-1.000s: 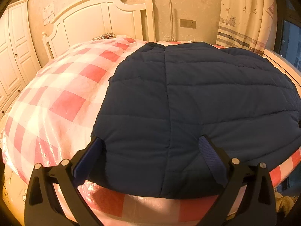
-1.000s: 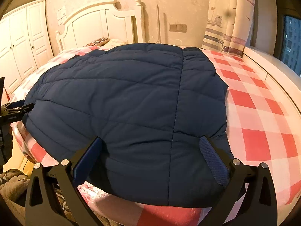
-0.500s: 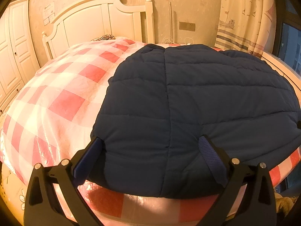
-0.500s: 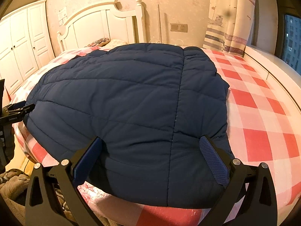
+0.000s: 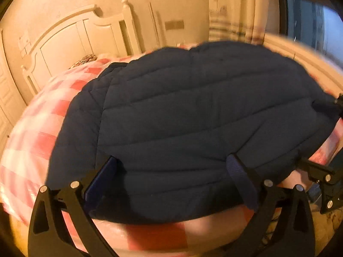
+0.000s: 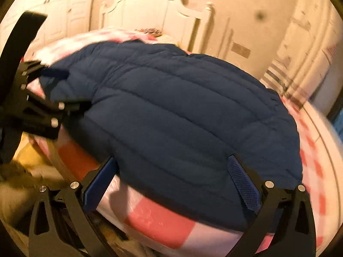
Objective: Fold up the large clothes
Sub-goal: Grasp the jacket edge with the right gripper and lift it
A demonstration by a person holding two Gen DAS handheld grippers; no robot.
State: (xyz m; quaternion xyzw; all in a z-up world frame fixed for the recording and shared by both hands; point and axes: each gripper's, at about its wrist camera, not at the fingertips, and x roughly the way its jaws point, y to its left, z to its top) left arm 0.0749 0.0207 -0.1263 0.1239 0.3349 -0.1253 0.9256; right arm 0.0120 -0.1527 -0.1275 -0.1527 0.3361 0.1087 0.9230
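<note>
A navy quilted jacket (image 5: pixel 193 128) lies spread flat on the red-and-white checked bed (image 5: pixel 38 141), white headboard (image 5: pixel 70 36) behind; left gripper (image 5: pixel 171 180) and right gripper (image 6: pixel 171 177) hover at its near hem, fingers wide apart

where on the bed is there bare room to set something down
Free: the checkered bedspread between the navy quilted coat and the headboard, and a strip along the coat's window side. Crowded: the coat fills the middle, both open tongs at its near hem.

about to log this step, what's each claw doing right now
left claw: open, over the navy quilted jacket, holding nothing
right claw: open, over the jacket's near edge, holding nothing
</note>
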